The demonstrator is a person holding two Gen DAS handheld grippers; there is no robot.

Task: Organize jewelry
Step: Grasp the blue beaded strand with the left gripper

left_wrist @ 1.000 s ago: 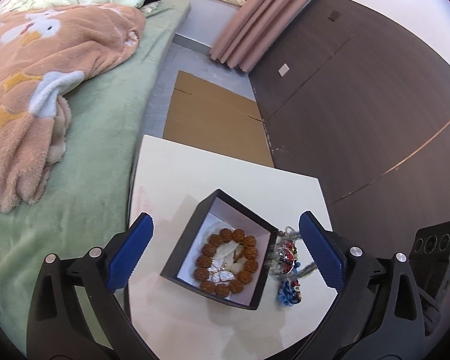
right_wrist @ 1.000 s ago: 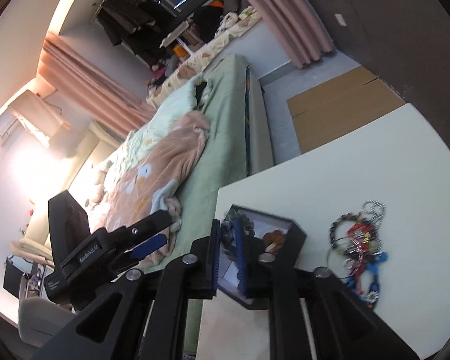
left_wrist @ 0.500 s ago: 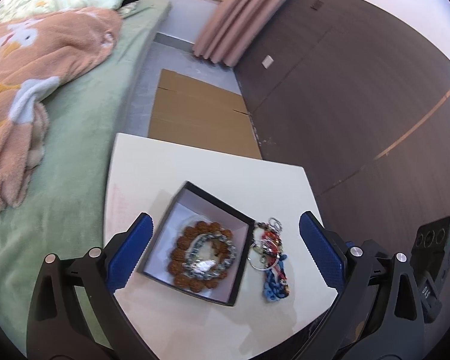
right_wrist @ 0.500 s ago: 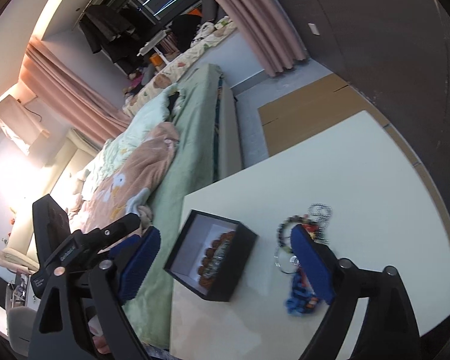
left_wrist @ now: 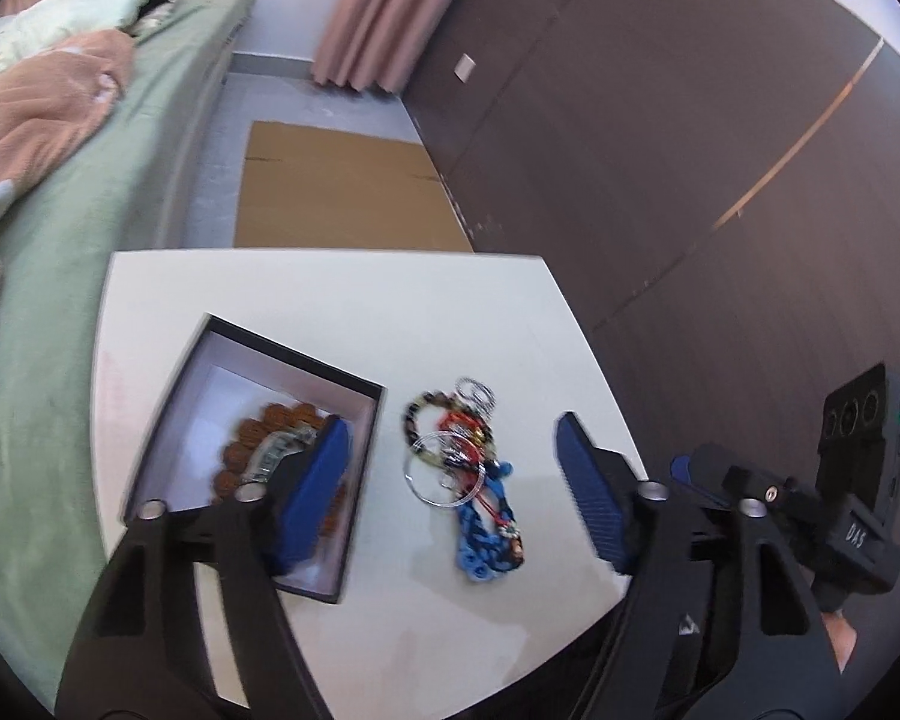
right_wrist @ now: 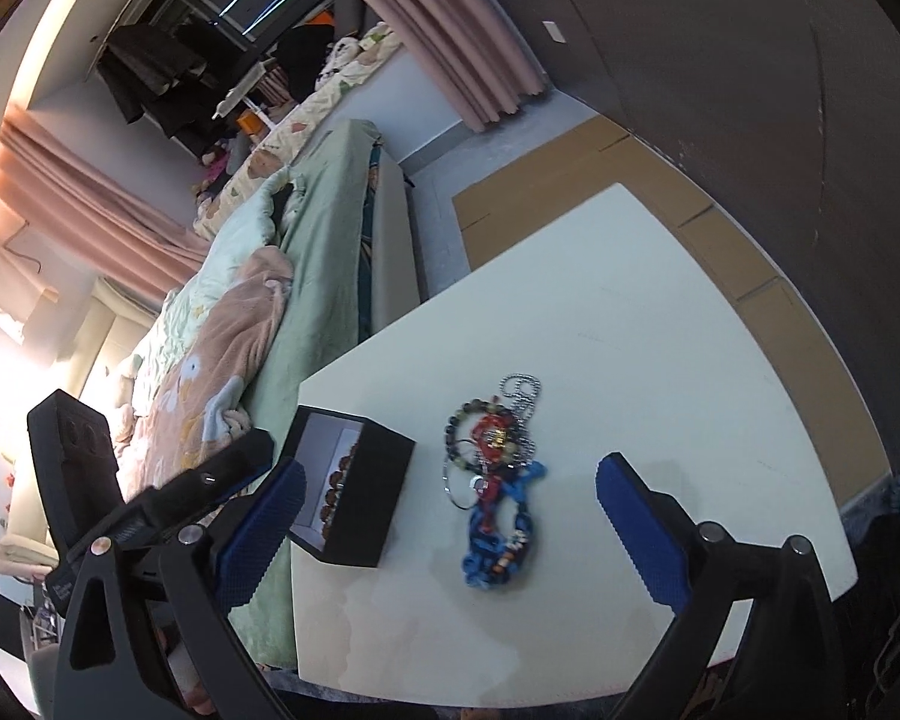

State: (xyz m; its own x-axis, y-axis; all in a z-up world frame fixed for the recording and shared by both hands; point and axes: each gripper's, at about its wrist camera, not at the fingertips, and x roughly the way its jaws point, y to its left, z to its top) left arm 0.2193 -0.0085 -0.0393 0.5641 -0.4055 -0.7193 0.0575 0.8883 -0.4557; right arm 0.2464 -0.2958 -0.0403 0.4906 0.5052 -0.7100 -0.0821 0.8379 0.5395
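Jewelry pile (right_wrist: 495, 480) lies tangled on counter (right_wrist: 660, 324), just right of black box (right_wrist: 354, 495) w/ brown bead bracelet (left_wrist: 270, 429), probably already sorted. I hold right gripper (right_wrist: 450, 531) and left gripper (left_wrist: 450, 492) fingers spread, framing pile for pickup.

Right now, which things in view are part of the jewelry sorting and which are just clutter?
Job items:
- black box on the white table
- brown bead bracelet inside the box
- tangled jewelry pile beside the box
- left tool and right tool, both open and empty

Just lying about:
- bed
- flattened cardboard
- pink curtain
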